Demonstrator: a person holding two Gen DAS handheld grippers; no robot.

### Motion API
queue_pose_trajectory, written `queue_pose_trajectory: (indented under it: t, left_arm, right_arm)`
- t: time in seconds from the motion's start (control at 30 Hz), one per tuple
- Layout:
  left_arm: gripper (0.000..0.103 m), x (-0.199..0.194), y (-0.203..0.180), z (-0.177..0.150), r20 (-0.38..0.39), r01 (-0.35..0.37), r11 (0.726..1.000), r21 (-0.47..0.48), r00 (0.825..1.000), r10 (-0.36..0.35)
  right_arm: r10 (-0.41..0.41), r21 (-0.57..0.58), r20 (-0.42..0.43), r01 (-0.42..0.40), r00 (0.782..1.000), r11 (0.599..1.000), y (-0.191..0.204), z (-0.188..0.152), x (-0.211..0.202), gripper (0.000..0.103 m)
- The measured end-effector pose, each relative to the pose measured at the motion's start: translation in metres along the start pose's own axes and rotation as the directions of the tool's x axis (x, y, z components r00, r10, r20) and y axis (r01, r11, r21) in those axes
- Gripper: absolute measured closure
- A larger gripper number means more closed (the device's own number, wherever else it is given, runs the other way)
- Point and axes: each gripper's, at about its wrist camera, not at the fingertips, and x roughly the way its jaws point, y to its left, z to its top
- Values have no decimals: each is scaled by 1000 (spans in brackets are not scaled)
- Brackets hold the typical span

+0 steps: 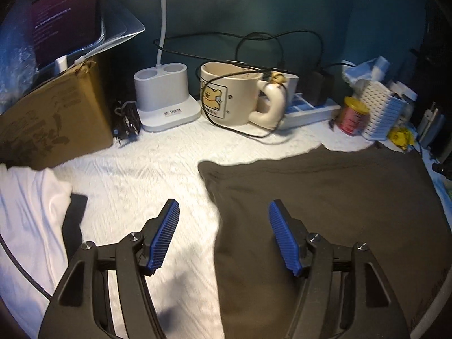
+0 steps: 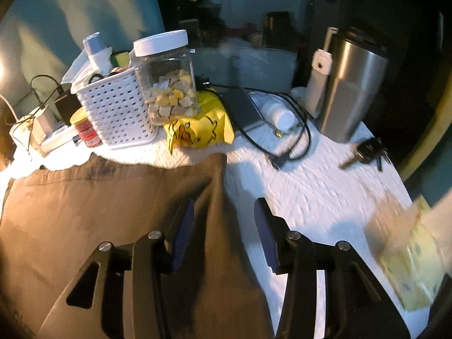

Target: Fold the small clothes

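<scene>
A brown garment [image 1: 325, 197] lies flat on the white textured cloth [image 1: 147, 169] covering the table. In the left wrist view my left gripper [image 1: 223, 207] is open above the garment's left edge, its right finger over the fabric and its left finger over the white cloth. The same garment shows in the right wrist view [image 2: 113, 212]. My right gripper [image 2: 224, 206] is open and straddles the garment's right edge just above it. Neither holds anything. A white garment [image 1: 28, 220] lies at the far left.
A cardboard box [image 1: 53, 118], lamp base [image 1: 165, 96], bear mug [image 1: 231, 96], cables and a white basket [image 1: 378, 110] line the back. In the right wrist view a jar [image 2: 166, 76], yellow pouch [image 2: 200, 127], steel tumbler [image 2: 350, 84] and keys [image 2: 367, 152] stand nearby.
</scene>
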Motion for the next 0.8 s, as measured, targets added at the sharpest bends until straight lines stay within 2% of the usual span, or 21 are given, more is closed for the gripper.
queue_pose_trajectory:
  t: [0.3, 0.7, 0.8]
  left_arm:
    - [37, -37, -11, -28, 23, 61, 998, -17, 998, -60]
    - [37, -74, -39, -59, 42, 127, 991, 47, 991, -129]
    - [37, -82, -44, -66, 47, 141, 989, 52, 989, -144]
  right_arm:
    - [-13, 39, -9, 13, 1000, 999, -9, -47, -45, 56]
    - [-10, 88, -8, 11, 1000, 996, -16, -116, -100, 55]
    - [-8, 103, -15, 9, 1000, 995, -19, -134, -110, 50]
